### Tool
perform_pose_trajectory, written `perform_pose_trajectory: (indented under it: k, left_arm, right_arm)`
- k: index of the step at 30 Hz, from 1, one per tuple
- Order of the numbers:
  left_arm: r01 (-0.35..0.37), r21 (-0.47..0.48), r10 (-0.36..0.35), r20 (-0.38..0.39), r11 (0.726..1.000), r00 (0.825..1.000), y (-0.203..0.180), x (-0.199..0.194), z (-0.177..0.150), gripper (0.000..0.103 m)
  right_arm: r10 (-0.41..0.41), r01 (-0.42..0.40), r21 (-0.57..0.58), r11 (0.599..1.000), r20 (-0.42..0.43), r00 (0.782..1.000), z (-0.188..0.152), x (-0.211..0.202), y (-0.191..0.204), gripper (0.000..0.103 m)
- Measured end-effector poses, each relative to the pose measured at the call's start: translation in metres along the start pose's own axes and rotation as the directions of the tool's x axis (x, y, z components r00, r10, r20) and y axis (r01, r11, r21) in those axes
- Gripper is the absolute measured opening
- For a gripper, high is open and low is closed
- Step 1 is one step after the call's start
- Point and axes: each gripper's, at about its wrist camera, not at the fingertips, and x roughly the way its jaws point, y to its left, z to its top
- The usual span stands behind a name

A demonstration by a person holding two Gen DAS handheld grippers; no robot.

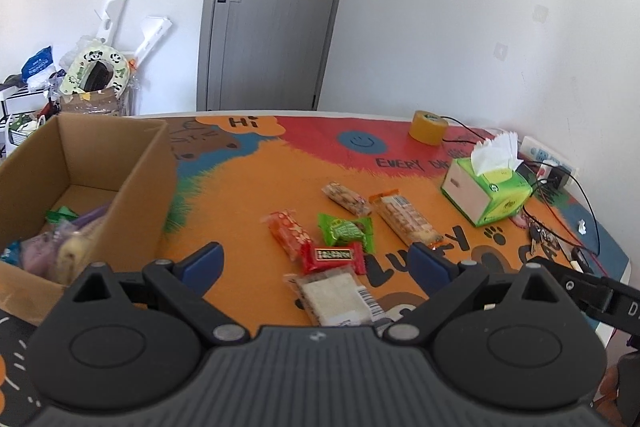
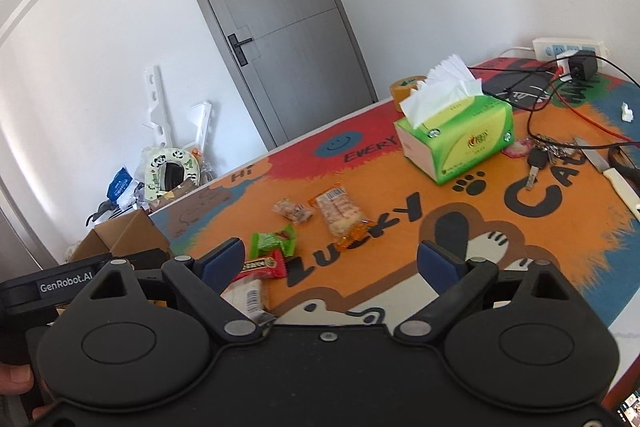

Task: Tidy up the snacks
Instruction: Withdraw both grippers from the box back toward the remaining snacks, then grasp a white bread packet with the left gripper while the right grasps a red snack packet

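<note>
Six wrapped snacks lie loose near the middle of the worktop (image 1: 256,187): a white wafer pack (image 1: 334,297) nearest the person, a red bar (image 1: 334,255) touching it, then a green sachet (image 1: 347,231), an orange-red packet (image 1: 289,233), a long biscuit pack (image 1: 406,221) and a small clear packet (image 1: 346,198) farther out. A cardboard box (image 1: 92,163) stands to the left, well apart from them, with several snacks already inside. The left tool (image 1: 316,267) hangs above the white wafer pack with its jaws spread and nothing between them. The right tool (image 2: 332,263) is likewise spread and empty, just right of the red bar. The step in hand appears to be selection of the next snack. The next move likely calls for lowering the left tool astride the wafer pack, closing on it, then carrying it left to the box. A tissue box (image 1: 486,193) stands beyond.
</note>
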Motion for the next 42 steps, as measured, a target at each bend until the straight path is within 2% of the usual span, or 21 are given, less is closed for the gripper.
perform_pose_trajectory:
  k: [11, 21, 26, 28, 30, 31, 35, 42]
  left_arm:
    - [0.006, 0.026, -0.004, -0.070, 1.000, 0.998, -0.022, 0.035, -0.014, 0.098]
    - [-0.020, 0.029, 0.024, -0.122, 0.999, 0.992, -0.022, 0.061, -0.029, 0.097]
    - [-0.012, 0.021, 0.015, -0.141, 1.000, 0.990, -0.019, 0.072, -0.034, 0.095]
    - [-0.011, 0.033, 0.016, -0.146, 0.999, 0.989, -0.019, 0.076, -0.036, 0.091]
    - [-0.011, 0.051, 0.019, -0.173, 0.999, 0.985, -0.019, 0.085, -0.039, 0.081]
    - [-0.012, 0.055, 0.021, -0.161, 0.998, 0.987, -0.019, 0.085, -0.040, 0.078]
    - [-0.028, 0.079, 0.039, -0.141, 0.997, 0.989, -0.016, 0.086, -0.038, 0.048]
    - [-0.018, 0.042, 0.023, -0.121, 0.999, 0.992, 0.003, 0.078, -0.033, 0.046]
  right_arm:
    - [-0.045, 0.045, 0.023, 0.999, -0.009, 0.999, -0.001, -0.001, -0.019, 0.094]
    - [-0.046, 0.047, 0.024, 0.999, -0.031, 0.998, -0.005, 0.007, -0.025, 0.094]
    - [-0.046, 0.048, 0.029, 0.998, -0.057, 0.997, -0.011, 0.018, -0.027, 0.094]
    - [-0.043, 0.045, 0.028, 0.999, -0.067, 0.997, -0.013, 0.024, -0.026, 0.094]
    - [-0.041, 0.043, 0.026, 0.999, -0.077, 0.996, -0.014, 0.029, -0.024, 0.094]
    - [-0.040, 0.043, 0.026, 0.999, -0.083, 0.996, -0.015, 0.032, -0.023, 0.094]
    - [-0.041, 0.044, 0.024, 0.999, -0.100, 0.994, -0.017, 0.042, -0.020, 0.094]
    - [-0.021, 0.022, 0.008, 1.000, -0.127, 0.992, -0.020, 0.060, -0.006, 0.094]
